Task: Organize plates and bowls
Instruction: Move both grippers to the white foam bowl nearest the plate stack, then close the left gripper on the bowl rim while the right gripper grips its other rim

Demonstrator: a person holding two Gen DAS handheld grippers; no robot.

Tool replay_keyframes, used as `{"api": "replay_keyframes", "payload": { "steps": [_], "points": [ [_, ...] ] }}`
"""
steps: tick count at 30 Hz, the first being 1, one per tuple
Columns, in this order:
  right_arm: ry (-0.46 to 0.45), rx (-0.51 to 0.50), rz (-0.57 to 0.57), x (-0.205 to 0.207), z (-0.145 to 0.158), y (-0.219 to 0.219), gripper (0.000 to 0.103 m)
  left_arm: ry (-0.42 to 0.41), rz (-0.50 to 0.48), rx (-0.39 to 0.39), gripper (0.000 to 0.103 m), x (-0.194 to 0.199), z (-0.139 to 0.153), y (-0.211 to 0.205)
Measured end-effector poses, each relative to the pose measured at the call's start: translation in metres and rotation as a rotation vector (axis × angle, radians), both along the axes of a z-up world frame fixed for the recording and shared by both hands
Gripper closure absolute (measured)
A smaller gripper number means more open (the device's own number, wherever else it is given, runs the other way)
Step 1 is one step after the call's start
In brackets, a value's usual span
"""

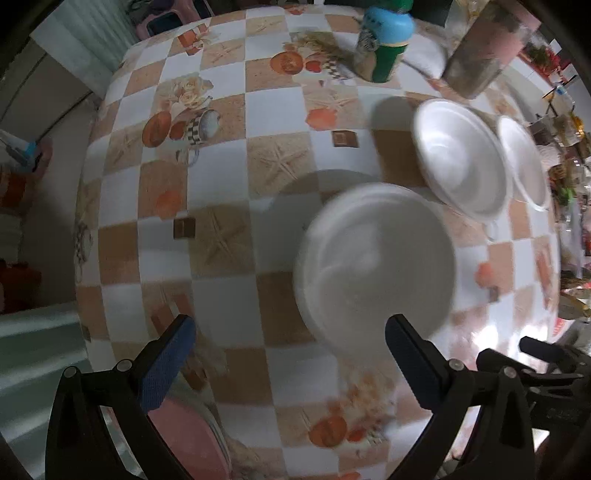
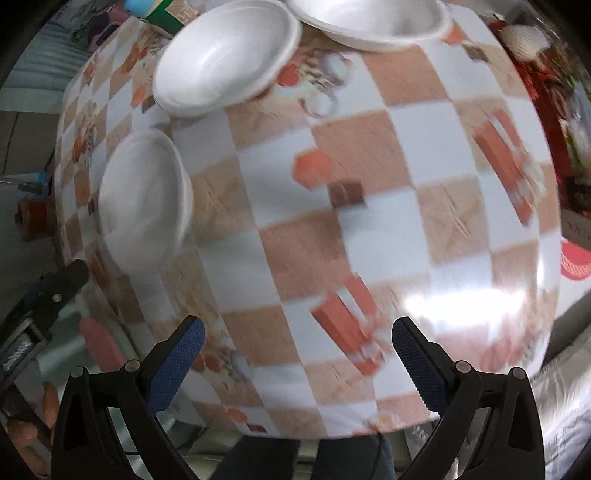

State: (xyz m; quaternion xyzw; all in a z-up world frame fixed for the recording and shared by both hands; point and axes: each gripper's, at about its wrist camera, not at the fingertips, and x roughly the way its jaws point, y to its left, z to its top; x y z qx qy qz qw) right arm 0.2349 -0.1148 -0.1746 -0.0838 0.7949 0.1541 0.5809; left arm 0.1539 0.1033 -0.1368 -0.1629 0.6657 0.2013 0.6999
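Three white foam dishes lie on the checkered tablecloth (image 1: 221,155). The nearest dish (image 1: 373,258) is blurred and sits just ahead of my left gripper (image 1: 289,330), which is open and empty; its right finger overlaps the dish's near rim in the image. Two deeper bowls (image 1: 458,155) (image 1: 524,162) stand side by side behind it. In the right wrist view the same near dish (image 2: 144,195) is at the left, and the two bowls (image 2: 225,55) (image 2: 369,18) are at the top. My right gripper (image 2: 297,326) hangs open over bare tablecloth, holding nothing.
A green bottle with a blue cap (image 1: 386,44) and a tall jar (image 1: 480,48) stand at the table's far side. A pink seat (image 1: 188,435) is below the near edge. Clutter lines the right side (image 2: 546,92). The person's legs (image 2: 306,458) are below the table edge.
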Motion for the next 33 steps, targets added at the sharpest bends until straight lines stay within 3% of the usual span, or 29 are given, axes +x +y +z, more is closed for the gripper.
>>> {"api": "replay_keyframes", "payload": {
  "steps": [5, 11, 33],
  "points": [
    [-0.008, 0.024, 0.025, 0.018, -0.019, 0.036, 0.001, 0.048, 0.013, -0.004, 0.006, 0.014, -0.027, 0.015],
    [-0.009, -0.009, 0.083, 0.024, -0.045, 0.064, 0.001, 0.087, 0.012, -0.043, 0.031, 0.023, -0.049, 0.023],
    [0.017, -0.021, 0.129, 0.018, -0.067, 0.091, 0.001, 0.088, 0.015, -0.059, 0.034, 0.034, -0.065, 0.023]
  ]
}}
